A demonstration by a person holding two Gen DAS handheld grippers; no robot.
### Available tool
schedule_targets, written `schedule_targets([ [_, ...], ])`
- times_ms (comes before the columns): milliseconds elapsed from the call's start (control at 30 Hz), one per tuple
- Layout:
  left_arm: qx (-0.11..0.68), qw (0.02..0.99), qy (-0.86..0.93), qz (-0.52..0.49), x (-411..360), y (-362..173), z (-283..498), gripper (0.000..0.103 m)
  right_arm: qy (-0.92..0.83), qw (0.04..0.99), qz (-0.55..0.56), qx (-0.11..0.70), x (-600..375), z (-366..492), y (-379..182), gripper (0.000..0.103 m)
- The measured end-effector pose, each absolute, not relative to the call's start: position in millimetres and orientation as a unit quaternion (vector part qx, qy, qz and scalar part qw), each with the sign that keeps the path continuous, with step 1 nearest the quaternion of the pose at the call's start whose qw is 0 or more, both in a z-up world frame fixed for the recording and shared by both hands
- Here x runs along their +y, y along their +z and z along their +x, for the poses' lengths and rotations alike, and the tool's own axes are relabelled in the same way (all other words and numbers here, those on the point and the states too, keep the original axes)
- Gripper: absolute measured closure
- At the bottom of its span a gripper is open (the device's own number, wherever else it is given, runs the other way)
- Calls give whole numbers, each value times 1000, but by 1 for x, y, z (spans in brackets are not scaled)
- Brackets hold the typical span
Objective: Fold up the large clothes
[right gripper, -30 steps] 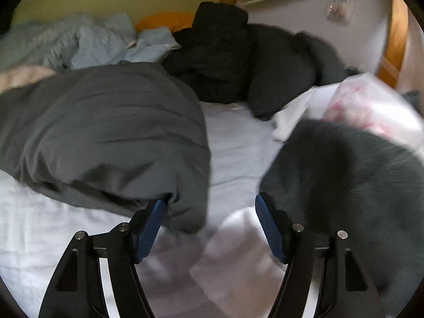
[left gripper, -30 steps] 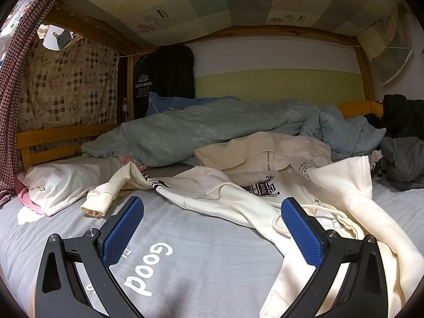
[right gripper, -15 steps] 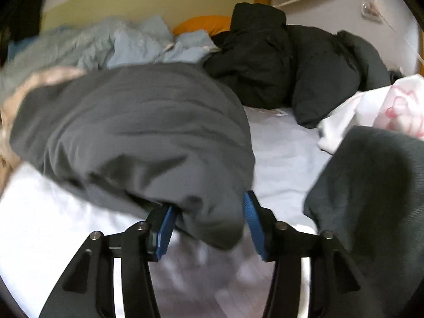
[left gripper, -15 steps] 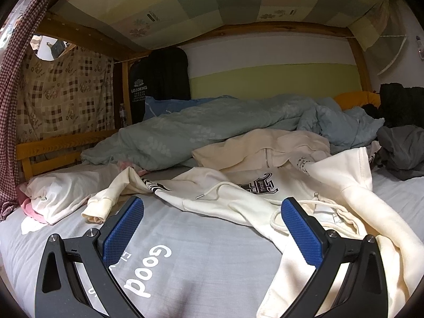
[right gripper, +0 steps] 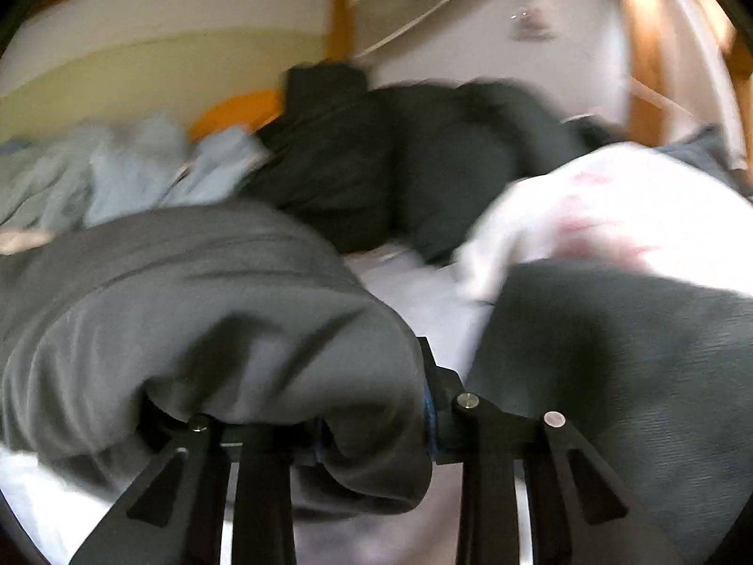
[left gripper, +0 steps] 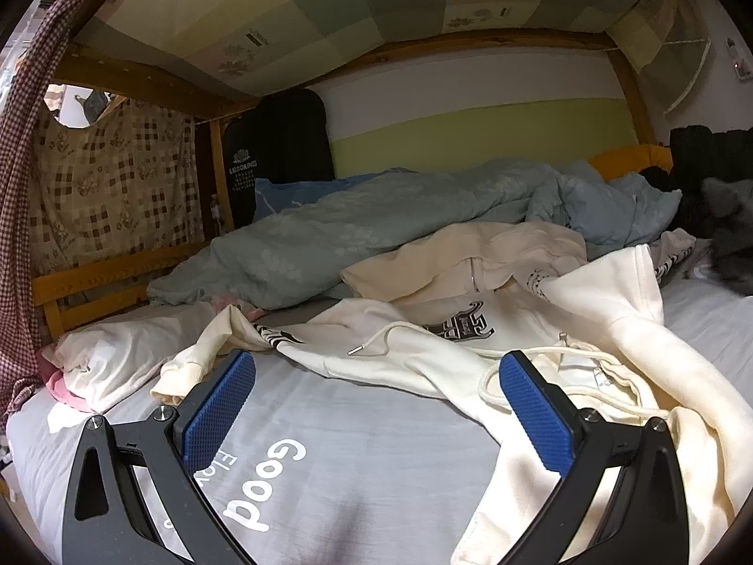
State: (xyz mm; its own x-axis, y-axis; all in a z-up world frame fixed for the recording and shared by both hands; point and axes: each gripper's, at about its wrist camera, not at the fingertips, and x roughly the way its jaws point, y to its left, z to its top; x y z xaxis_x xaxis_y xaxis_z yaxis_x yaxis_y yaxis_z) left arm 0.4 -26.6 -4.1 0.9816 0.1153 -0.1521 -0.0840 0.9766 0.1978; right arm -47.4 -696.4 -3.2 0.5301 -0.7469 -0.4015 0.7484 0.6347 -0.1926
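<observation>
Right hand-held gripper (right gripper: 329, 405) pinches grey garment (right gripper: 197, 310); left hand-held gripper (left gripper: 376, 400) spread before cream hoodie (left gripper: 470, 343).

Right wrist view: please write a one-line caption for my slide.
Right tool shut on a bunched grey garment, motion-blurred, above the white bedsheet; black clothes are piled behind.

Garments, bedding and grippers on the bunk, counted

Around the grey sheet (left gripper: 357, 461): two grippers, the left gripper (left gripper: 376, 405) above it and the right gripper (right gripper: 329, 428) buried in cloth; one cream hoodie (left gripper: 588, 358) on it, with two drawstrings (both lying loose); one beige garment (left gripper: 452, 263) behind the hoodie; one teal duvet (left gripper: 339, 240) along the far edge; one grey garment (right gripper: 226, 310); one orange pillow (left gripper: 630, 160); one white pillow (left gripper: 122, 353) at the sheet's left edge.
</observation>
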Motion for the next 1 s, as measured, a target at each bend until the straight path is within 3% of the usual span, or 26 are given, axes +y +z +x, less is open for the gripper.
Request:
schedule_targets([
  [167, 81, 993, 46, 71, -17, -3, 0, 0, -422, 871, -38, 250, -710, -73, -6, 71],
  [300, 85, 993, 45, 71, -17, -3, 1, 0, -410, 864, -86, 281, -679, -64, -22, 59],
  [467, 76, 995, 34, 58, -14, 0, -3, 0, -384, 876, 18, 292, -664, -97, -14, 44],
  [567, 82, 996, 15, 37, -8, 5, -11, 0, -313, 911, 87, 254, -619, -130, -12, 33],
  [633, 88, 996, -10, 12, -2, 10, -17, 0, -230, 935, 95, 252, -577, -133, -14, 33],
  [700, 105, 993, -45, -20, 4, 16, -23, 8, -156, 952, 72, 252, -526, -126, -15, 33],
  [733, 123, 989, -69, -35, 7, 18, -24, 24, -119, 958, 67, 251, -503, -122, -15, 33],
  [767, 142, 984, -90, -51, 10, 18, -25, 29, -73, 962, 69, 255, -480, -117, -16, 33],
  [900, 218, 955, -161, -117, 19, 5, -32, 32, 159, 931, 98, 313, -396, -90, -35, 33],
  [1000, 277, 939, -165, -116, 13, -16, -31, 32, 188, 928, 38, 320, -345, -81, -45, 33],
])
